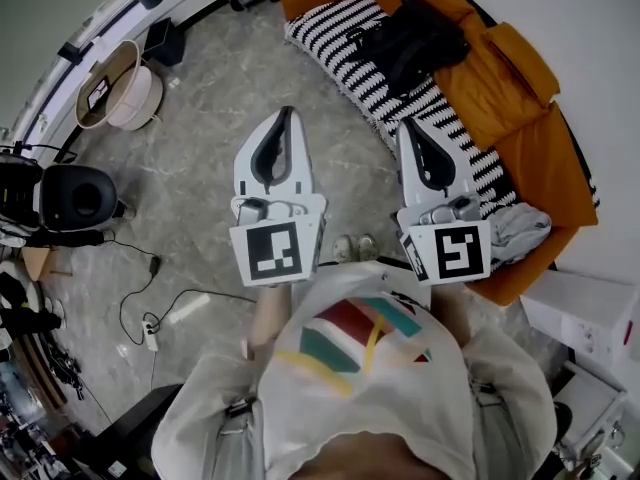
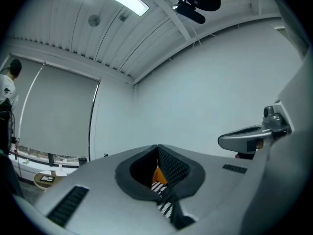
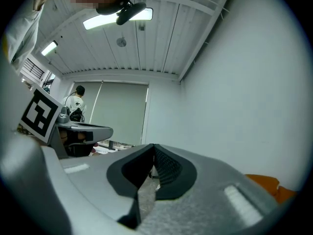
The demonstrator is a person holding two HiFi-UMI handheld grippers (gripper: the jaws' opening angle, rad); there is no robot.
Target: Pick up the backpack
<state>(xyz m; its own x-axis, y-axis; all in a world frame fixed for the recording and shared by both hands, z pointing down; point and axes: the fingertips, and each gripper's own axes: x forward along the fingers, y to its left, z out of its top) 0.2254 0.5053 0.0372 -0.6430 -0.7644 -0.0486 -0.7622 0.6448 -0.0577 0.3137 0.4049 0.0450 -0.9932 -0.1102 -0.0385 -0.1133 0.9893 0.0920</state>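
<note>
Head view, backpack [image 1: 410, 38]: black and slumped at about 1 o'clock, lying on the striped throw [image 1: 335, 33] that covers the orange sofa [image 1: 520, 138].
Head view, left gripper [image 1: 287, 113]: held level over the grey floor [image 1: 200, 138], tip toward 12 o'clock, well apart from the backpack. Its jaws are pressed together with nothing in them.
Head view, right gripper [image 1: 408, 128]: parallel to the left gripper, on its 3 o'clock side, tip at the throw's near edge. The backpack lies beyond it toward 12 o'clock, not touching. Its jaws are clenched and empty.
Head view, surroundings: grey cloth [image 1: 520, 230] on the sofa at 4 o'clock; white basket [image 1: 125, 83] at 10 o'clock; cable [image 1: 150, 308] on the floor at 8 o'clock.
Left gripper view, jaws: tips meet, gripping nothing; the slot below them shows a sliver of orange sofa and striped throw. The right gripper's side shows at 3 o'clock.
Right gripper view, jaws: closed tip to tip and empty, with grey floor showing through the slot. The sofa is at 4 o'clock, the left gripper at 9 o'clock, and a distant person [image 3: 76, 102] at 10 o'clock.
</note>
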